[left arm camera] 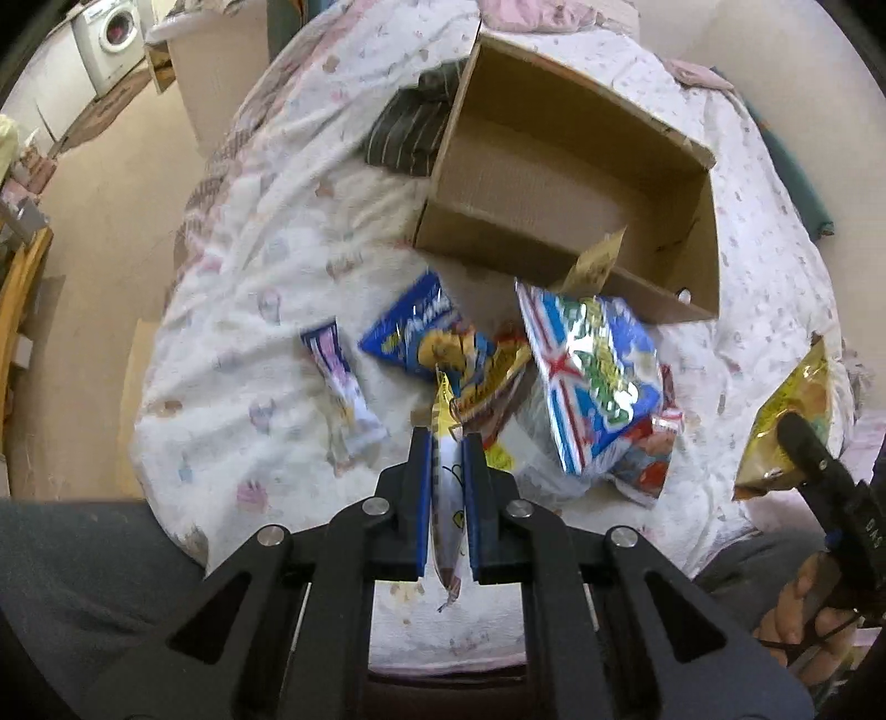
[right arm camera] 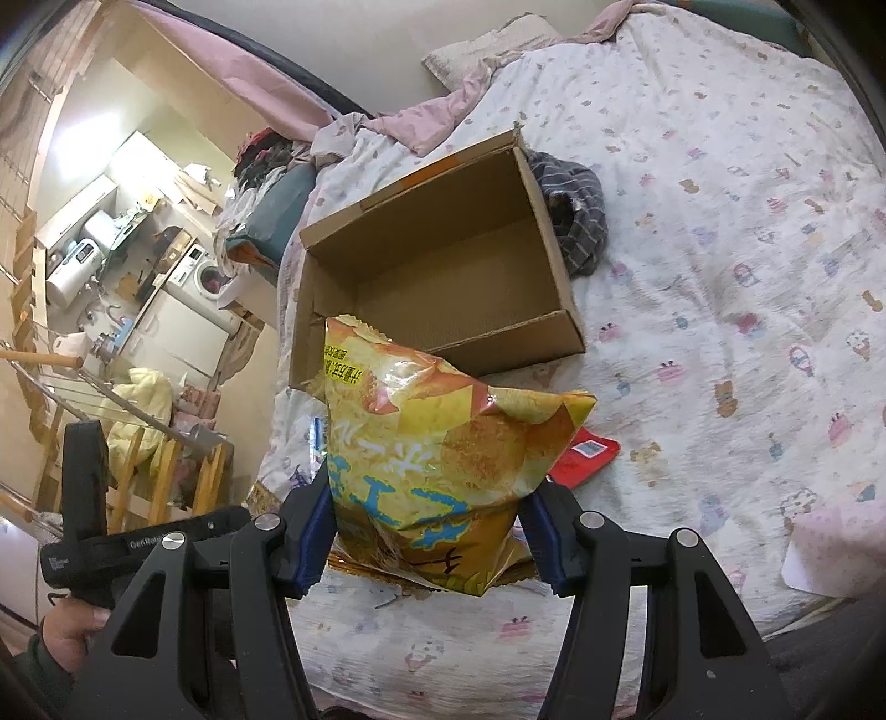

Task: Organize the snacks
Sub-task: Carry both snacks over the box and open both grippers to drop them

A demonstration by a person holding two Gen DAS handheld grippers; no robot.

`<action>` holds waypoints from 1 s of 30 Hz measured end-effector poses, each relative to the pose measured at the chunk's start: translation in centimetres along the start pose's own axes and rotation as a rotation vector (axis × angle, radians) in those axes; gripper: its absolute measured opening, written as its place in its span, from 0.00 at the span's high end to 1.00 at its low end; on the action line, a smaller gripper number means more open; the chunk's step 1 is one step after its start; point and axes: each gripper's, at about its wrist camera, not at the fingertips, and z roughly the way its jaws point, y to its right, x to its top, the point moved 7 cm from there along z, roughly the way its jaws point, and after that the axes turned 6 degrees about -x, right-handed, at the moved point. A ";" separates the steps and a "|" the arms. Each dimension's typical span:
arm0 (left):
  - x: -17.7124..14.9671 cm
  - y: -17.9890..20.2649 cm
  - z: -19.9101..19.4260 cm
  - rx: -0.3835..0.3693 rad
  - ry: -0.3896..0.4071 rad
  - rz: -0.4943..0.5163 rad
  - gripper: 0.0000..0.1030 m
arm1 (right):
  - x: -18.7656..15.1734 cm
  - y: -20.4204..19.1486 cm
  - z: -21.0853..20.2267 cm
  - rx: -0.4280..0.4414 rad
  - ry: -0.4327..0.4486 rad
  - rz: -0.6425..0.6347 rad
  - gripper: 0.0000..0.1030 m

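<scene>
Two grippers work over a bed covered by a white quilt (right arm camera: pixel 720 232) printed with small cartoon figures; a washing machine (left arm camera: pixel 113 39) stands in the room beyond at about ten o'clock in the left wrist view. An open cardboard box (right arm camera: pixel 443 266) sits on the quilt with a dark striped cloth (right arm camera: pixel 576 216) touching its side. The left gripper (left arm camera: pixel 447 437) has its jaws pressed on a thin white-and-yellow packet (left arm camera: pixel 446 487), which runs lengthwise between the pads, its long axis toward twelve o'clock. Beyond it lie a blue bag (left arm camera: pixel 426 332) and a blue-and-white bag (left arm camera: pixel 598 382), just short of the box. The right gripper (right arm camera: pixel 426 487) pinches a puffy yellow chip bag (right arm camera: pixel 443 443) across its lower part, the bag's long axis reaching toward eleven o'clock, its crimped top overlapping the box's near corner. A red packet (right arm camera: pixel 587 454) lies at three o'clock of it.
</scene>
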 end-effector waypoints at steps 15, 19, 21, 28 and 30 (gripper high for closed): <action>12.8 5.9 -1.2 -0.026 0.181 0.126 0.92 | 11.1 -2.5 3.9 -0.041 0.024 -0.101 0.41; 16.1 7.0 0.0 0.019 0.247 0.179 0.92 | 13.6 -2.4 6.4 -0.042 0.021 -0.087 0.41; 16.8 7.0 0.7 0.022 0.264 0.186 0.92 | 14.1 -2.1 7.4 -0.050 0.031 -0.090 0.41; 16.7 7.8 4.8 -0.034 0.195 0.207 0.92 | 13.1 -0.4 11.2 -0.087 0.002 -0.097 0.41; 16.6 8.1 5.4 -0.031 0.198 0.230 0.92 | 13.1 -0.2 11.9 -0.104 -0.007 -0.114 0.41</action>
